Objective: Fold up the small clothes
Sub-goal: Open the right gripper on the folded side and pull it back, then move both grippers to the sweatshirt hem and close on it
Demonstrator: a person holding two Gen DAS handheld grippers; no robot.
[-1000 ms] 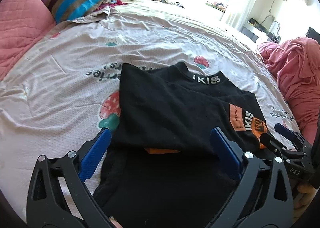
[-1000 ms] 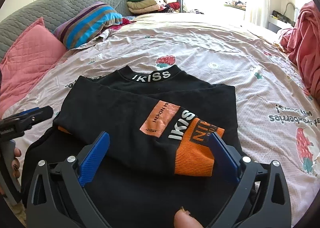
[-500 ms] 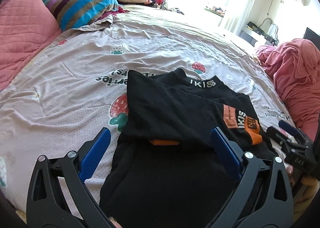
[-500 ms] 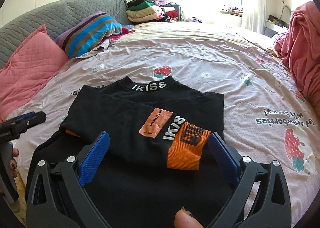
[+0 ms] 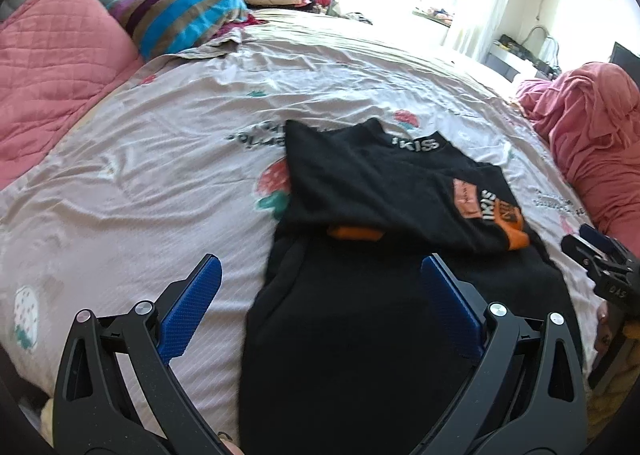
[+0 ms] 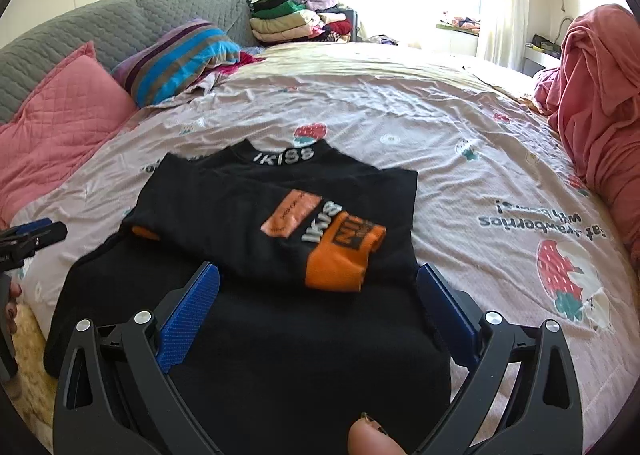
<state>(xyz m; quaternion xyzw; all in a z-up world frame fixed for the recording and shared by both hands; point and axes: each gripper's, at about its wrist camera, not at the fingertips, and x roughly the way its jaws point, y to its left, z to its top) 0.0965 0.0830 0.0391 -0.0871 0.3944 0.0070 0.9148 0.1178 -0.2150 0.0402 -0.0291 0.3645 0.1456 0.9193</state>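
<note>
Black sweatshirt (image 6: 280,215) lies flat on the bed (image 6: 460,135), sleeves crossed over the chest, orange cuff (image 6: 344,255) on top; soft, limp knit, will sag, so pinch the hem corners nearest camera; left claw (image 5: 320,307) and right claw (image 6: 320,307) both wide, empty; versus a second ago both have pulled back, more hem showing.
</note>
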